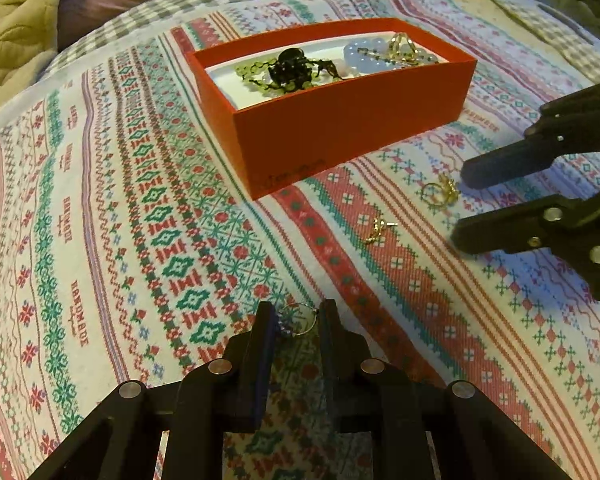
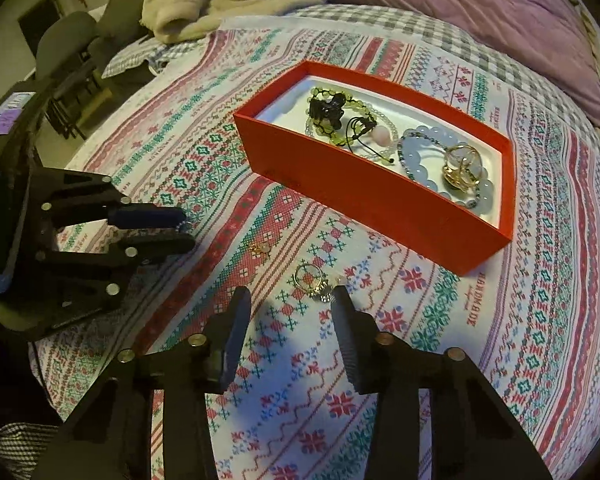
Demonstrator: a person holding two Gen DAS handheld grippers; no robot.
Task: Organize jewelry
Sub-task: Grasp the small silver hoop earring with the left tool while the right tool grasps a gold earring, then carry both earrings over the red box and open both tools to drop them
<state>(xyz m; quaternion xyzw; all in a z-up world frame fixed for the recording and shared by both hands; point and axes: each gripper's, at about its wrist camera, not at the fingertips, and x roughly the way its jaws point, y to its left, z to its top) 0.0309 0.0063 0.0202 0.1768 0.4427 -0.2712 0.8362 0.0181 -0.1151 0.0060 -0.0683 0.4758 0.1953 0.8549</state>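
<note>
The left tool [image 1: 296, 320] pinched a thin silver ring [image 1: 300, 320] over the bed [image 1: 100, 200]. The right tool [image 2: 290, 300] stood unclenched w/ a gold ring [image 2: 312, 280] just ahead. Rings looked light, stiff, slippery; best gripped across the band. The box [image 2: 380, 200] sat near.

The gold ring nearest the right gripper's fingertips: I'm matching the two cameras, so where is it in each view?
Left wrist view: the gold ring lies right of centre on the cloth, just off the right gripper.
Right wrist view: the ring lies low centre, ahead of the fingertips.
Shared landmark: the red box behind it.
</note>
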